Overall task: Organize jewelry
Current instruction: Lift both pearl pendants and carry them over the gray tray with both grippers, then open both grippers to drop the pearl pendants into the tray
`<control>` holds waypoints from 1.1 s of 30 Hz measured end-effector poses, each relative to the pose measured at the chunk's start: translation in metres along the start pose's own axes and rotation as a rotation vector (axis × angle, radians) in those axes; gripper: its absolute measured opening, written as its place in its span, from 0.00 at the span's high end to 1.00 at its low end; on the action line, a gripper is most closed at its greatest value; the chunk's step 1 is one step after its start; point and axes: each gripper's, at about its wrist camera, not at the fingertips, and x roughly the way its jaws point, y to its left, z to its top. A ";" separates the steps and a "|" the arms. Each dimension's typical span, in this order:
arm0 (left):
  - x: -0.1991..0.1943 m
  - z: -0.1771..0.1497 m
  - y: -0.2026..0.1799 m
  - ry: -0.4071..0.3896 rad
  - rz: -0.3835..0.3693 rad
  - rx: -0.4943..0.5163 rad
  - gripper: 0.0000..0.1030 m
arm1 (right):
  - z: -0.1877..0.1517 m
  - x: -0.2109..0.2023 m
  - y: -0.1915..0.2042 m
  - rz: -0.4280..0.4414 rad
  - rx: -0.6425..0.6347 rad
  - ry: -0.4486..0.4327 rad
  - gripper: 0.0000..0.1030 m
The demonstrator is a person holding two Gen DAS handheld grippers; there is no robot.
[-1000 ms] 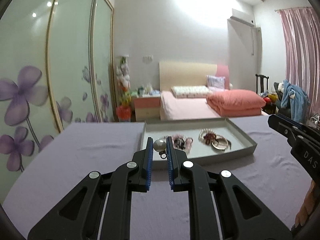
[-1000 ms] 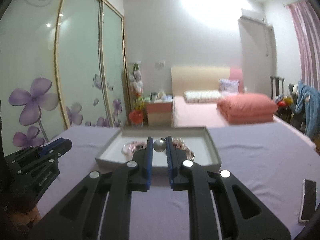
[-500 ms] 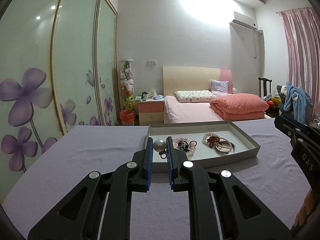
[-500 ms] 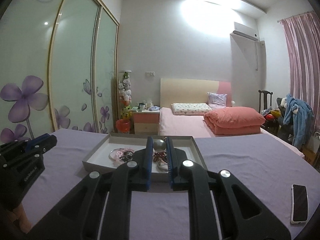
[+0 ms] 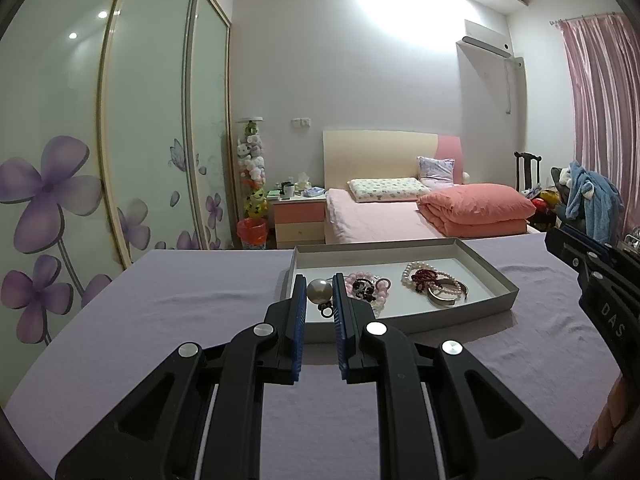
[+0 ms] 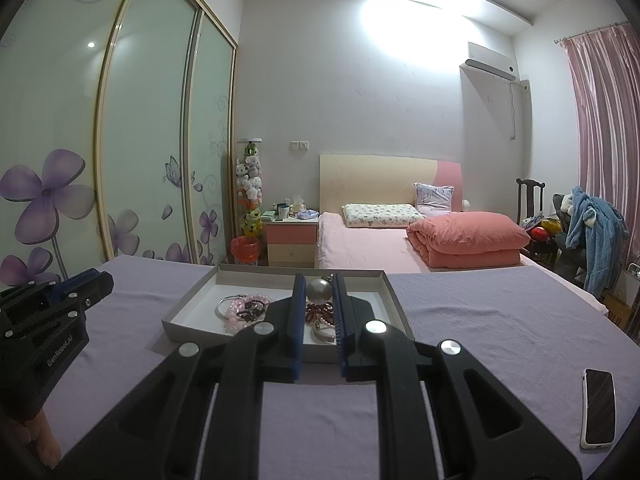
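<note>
Purple cloth (image 6: 480,320), phone (image 6: 598,408) in right view only; tray (image 5: 496,280) in both

The left gripper (image 5: 319,292) points forward and level, its two black fingers (image 5: 288,320) with blue inner pads nearly parallel and drawn close together. A large pearl bead (image 5: 319,291) sits between the fingertips, touched on both sides by the pads, with a small dark ring hanging just under it. The right gripper (image 6: 319,291) is held in the same pose, fingers narrowed to a slim gap. A pearl bead (image 6: 319,290) shows between its tips as well, pressed by both pads. Each gripper appears at the edge of the other's view, held off to the side, with a bit of the person's hand (image 5: 608,420) below it.
</note>
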 end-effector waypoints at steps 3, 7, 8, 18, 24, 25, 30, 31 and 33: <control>0.000 0.000 -0.001 0.001 -0.001 0.001 0.86 | 0.000 0.001 0.000 0.000 -0.001 0.000 0.87; 0.000 0.000 -0.001 0.001 -0.001 0.001 0.86 | 0.001 0.000 0.001 0.000 -0.001 0.000 0.87; 0.001 0.001 -0.001 0.001 -0.002 0.002 0.86 | 0.001 0.001 0.000 0.000 -0.001 0.000 0.87; 0.014 0.007 -0.004 0.007 -0.011 0.028 0.86 | 0.002 0.014 0.001 0.002 0.000 -0.008 0.87; 0.053 0.020 -0.005 0.049 -0.056 0.015 0.86 | 0.008 0.053 -0.006 0.019 0.023 0.034 0.87; 0.062 0.022 -0.005 0.062 -0.067 0.007 0.86 | 0.008 0.063 -0.008 0.024 0.034 0.054 0.87; 0.101 0.025 -0.009 0.123 -0.082 -0.006 0.86 | 0.001 0.109 -0.016 0.053 0.088 0.165 0.87; 0.107 0.025 -0.011 0.132 -0.084 -0.004 0.86 | -0.001 0.118 -0.017 0.060 0.099 0.187 0.87; 0.119 0.026 -0.016 0.147 -0.093 0.004 0.86 | -0.002 0.132 -0.019 0.065 0.113 0.212 0.87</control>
